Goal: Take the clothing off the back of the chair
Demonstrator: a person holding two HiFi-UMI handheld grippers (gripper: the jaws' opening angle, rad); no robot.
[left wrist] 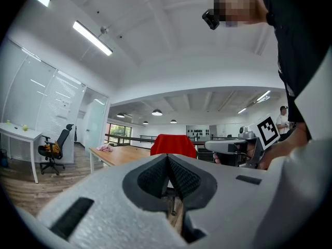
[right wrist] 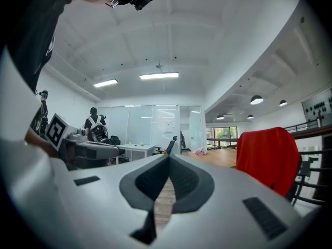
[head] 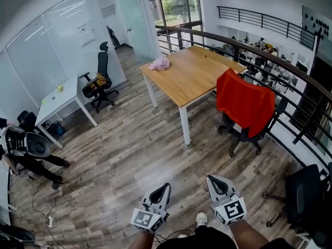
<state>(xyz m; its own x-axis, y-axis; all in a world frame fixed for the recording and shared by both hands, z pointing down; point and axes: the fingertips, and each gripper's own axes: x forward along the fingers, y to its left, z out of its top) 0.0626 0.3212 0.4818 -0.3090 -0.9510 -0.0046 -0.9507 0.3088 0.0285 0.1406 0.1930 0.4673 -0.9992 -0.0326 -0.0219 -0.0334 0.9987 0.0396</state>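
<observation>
Clothing (head: pixel 245 104) of bright red is seen draped over the backrest of a dark office chair (head: pixel 243 136), which stands at the right corner of the wooden table (head: pixel 189 71). The fabric is folded over the top edge of the backrest and hangs down the side that faces the camera, with soft creases and a sagging lower hem. From this it is judged to be light, limp and not fragile. It is likely to slide off easily, though it will droop and bunch once lifted. Whether it is a jacket or a shirt cannot be told from this far off, so a sleeve caught behind the backrest cannot be ruled out.

The best hold is judged to be at the two upper corners, where the cloth bends over the chair top, so that it can be raised clear rather than dragged.

The left gripper (head: pixel 165 187) and the right gripper (head: pixel 213 180) are held low, close to the person and well apart from the chair. On each the jaws are pressed together with nothing between them.
</observation>
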